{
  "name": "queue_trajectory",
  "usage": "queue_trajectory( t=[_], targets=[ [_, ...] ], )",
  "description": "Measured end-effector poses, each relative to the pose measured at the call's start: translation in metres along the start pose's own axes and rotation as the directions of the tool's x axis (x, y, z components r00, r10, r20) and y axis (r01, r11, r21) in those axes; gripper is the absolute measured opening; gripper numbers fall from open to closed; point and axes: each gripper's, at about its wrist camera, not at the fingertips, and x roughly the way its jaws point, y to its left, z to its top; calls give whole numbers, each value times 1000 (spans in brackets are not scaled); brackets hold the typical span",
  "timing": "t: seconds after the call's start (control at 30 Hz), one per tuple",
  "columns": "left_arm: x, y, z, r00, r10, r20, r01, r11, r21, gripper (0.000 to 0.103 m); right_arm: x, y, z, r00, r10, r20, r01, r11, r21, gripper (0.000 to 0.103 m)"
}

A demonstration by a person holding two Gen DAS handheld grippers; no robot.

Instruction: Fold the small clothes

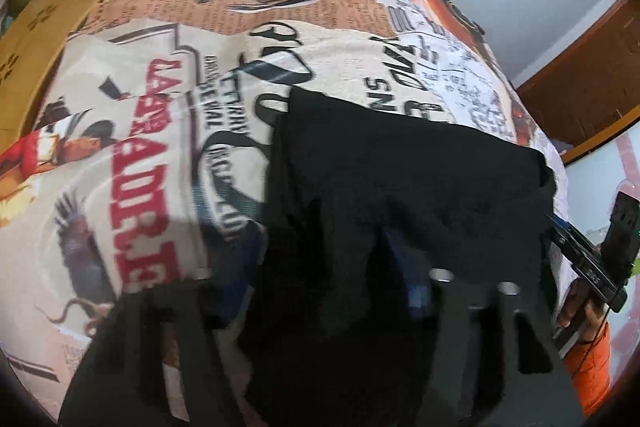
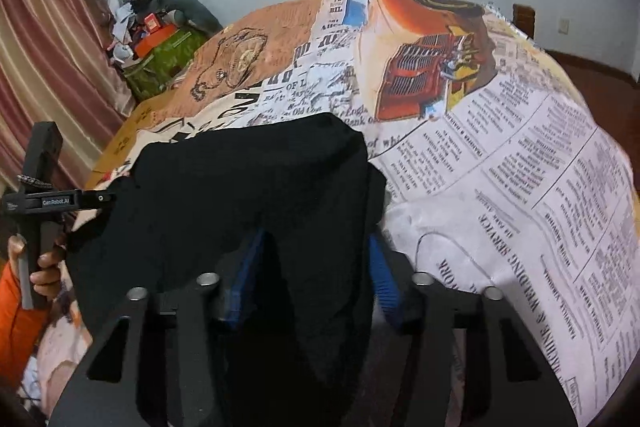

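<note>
I have a black garment (image 2: 256,195) pinched at its near edge in both tongs and lifted off the newspaper-print bedspread (image 2: 500,163), so I judge I'm mid-fold. My right gripper (image 2: 312,287) has its blue pads closed partway on a hanging bunch of cloth. My left gripper (image 1: 340,303) is buried in fabric; cloth hangs between its fingers, but how tightly they're closed I cannot tell. Next, carry both corners far evenly. The cloth looks limp, dark and creased.
</note>
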Motion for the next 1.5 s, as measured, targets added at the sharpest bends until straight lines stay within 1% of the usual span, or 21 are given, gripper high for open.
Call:
queue_trajectory(
  t=[0.03,0.07,0.1,0.13,0.17,0.2,0.23,0.43,0.53,0.63,0.67,0.73,0.87,0.93,1.0,1.03,1.1,1.17,1.27,1.37,1.5],
  targets=[
    [1,-1,0,1000,-3,-3,3,1000,-3,44,0,-1,0,1000,-1,2,1,1000,4,31],
    [2,-3,1,1000,-8,-9,8,1000,-10,40,-1,-2,1,1000,4,2,-4,1000,9,25],
    [2,-3,1,1000,-8,-8,7,1000,-20,38,-1,-4,1,1000,14,2,-14,1000,14,22],
    [1,-3,1,1000,-9,-5,9,1000,-27,32,-1,-5,2,1000,24,2,-24,1000,20,18],
    [-1,-3,1,1000,-4,1,4,1000,-31,23,-1,-4,2,1000,25,2,-25,1000,19,14],
    [-6,-2,0,1000,11,13,-10,999,-36,20,-3,-1,3,1000,18,6,-18,1000,8,10],
    [-9,-2,-1,1000,12,21,-11,999,-38,17,-6,2,3,1000,10,15,-10,1000,-4,9],
    [-55,-4,-9,994,8,106,-4,999,-34,12,-32,19,13,997,42,63,-39,999,-36,8],
    [-88,-8,-16,985,15,173,-13,1000,-12,11,-47,38,20,995,51,91,-43,996,-80,8],
    [-122,-5,-21,968,53,244,-54,999,-1,9,-59,59,30,990,70,125,-56,992,-110,8],
    [-136,-1,-23,960,73,272,-75,997,-3,8,-61,65,32,988,77,133,-61,991,-117,8],
    [-155,7,-26,947,90,308,-91,996,-13,6,-66,79,38,984,96,148,-77,988,-132,8],
    [-189,31,-34,923,129,363,-118,992,-53,6,-66,109,45,977,141,158,-115,980,-164,8],
    [-199,43,-39,918,137,373,-119,990,-69,5,-61,126,47,976,159,150,-131,974,-182,7],
    [-204,56,-43,916,149,372,-125,988,-89,5,-54,140,45,975,173,138,-144,970,-197,7],
    [-204,65,-43,919,153,363,-123,987,-105,5,-49,145,44,975,179,130,-151,968,-201,7],
    [-200,75,-44,928,141,344,-108,988,-115,5,-39,150,43,977,182,114,-158,968,-195,7],
    [-189,79,-39,941,112,320,-82,991,-106,5,-30,148,41,979,176,100,-157,972,-176,7],
    [-176,68,-33,947,102,304,-88,994,-59,5,-23,132,38,985,152,76,-141,981,-136,7],
    [-165,50,-21,949,85,305,-88,996,-4,5,-23,117,33,991,127,52,-121,987,-105,7],
    [-151,23,6,952,56,301,-77,995,58,5,-18,94,26,994,103,21,-101,992,-71,7]
  ],
)
